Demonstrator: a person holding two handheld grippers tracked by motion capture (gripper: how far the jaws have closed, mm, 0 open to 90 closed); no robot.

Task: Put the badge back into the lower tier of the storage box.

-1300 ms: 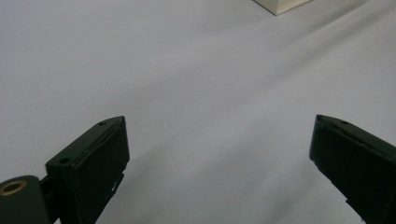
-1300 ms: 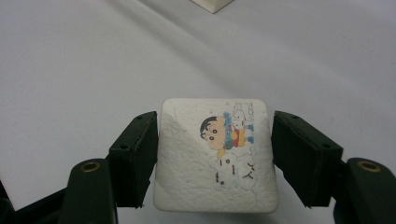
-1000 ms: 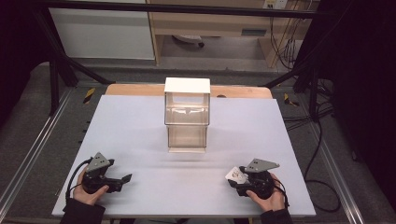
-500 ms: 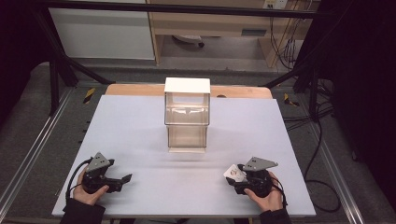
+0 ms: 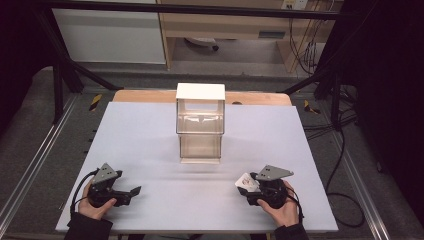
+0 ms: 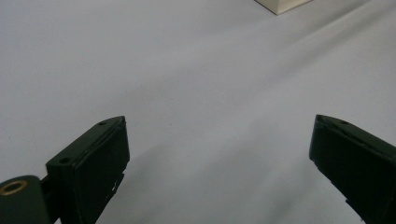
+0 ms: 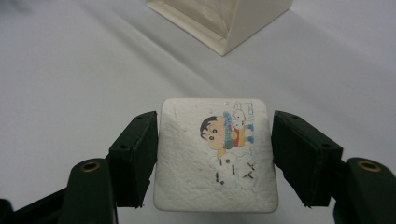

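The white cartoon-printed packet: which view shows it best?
The right gripper view: the packet sits large between the right gripper jaws, its cartoon print readable. The high view gives a small white patch at that gripper. The left gripper view looks over bare table.

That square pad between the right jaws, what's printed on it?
The white pad carries a colourful cartoon child with small dark characters below, clearest in the right gripper view.

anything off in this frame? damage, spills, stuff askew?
Nothing stands out. The clear box stands upright mid-table, the right gripper holds a white cartoon-printed pack squarely, and the left gripper is open over the bare table.
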